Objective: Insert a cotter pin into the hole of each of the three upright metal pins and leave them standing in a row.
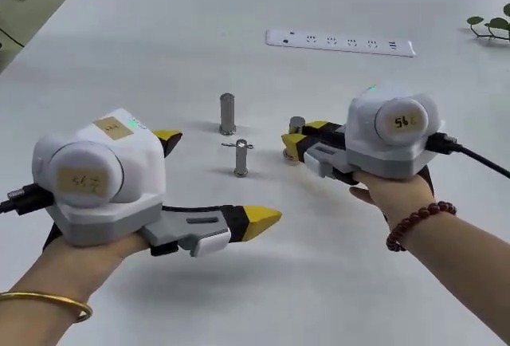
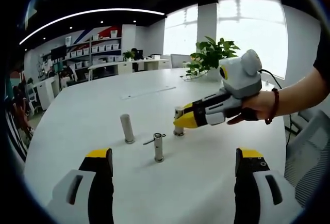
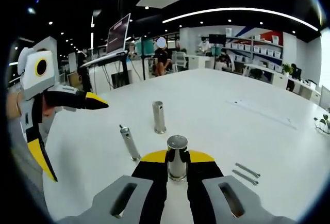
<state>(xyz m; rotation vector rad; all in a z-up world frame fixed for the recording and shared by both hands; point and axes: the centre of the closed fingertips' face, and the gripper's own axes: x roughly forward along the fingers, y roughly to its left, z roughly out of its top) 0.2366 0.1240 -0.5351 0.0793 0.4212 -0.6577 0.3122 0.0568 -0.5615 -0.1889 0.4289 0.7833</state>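
Three upright metal pins stand on the white table [image 1: 143,35]. The far pin [image 1: 227,113] [image 2: 127,128] [image 3: 159,116] is bare. The middle pin [image 1: 240,157] [image 2: 159,146] [image 3: 129,142] has a cotter pin through its top. My right gripper [image 1: 292,143] [image 2: 184,122] [image 3: 177,166] is shut on the third pin [image 1: 296,125] [image 2: 179,116] [image 3: 177,145], which stands upright on the table. My left gripper [image 1: 217,176] [image 2: 174,157] [image 3: 72,136] is open wide, a little short of the middle pin, with nothing between its jaws. Two loose cotter pins [image 3: 246,172] lie to the right of the held pin.
A white power strip [image 1: 340,42] lies at the back of the table. A green plant [image 1: 494,25] [image 2: 209,53] stands at the far right edge. Office desks, shelves and seated people are in the background beyond the table.
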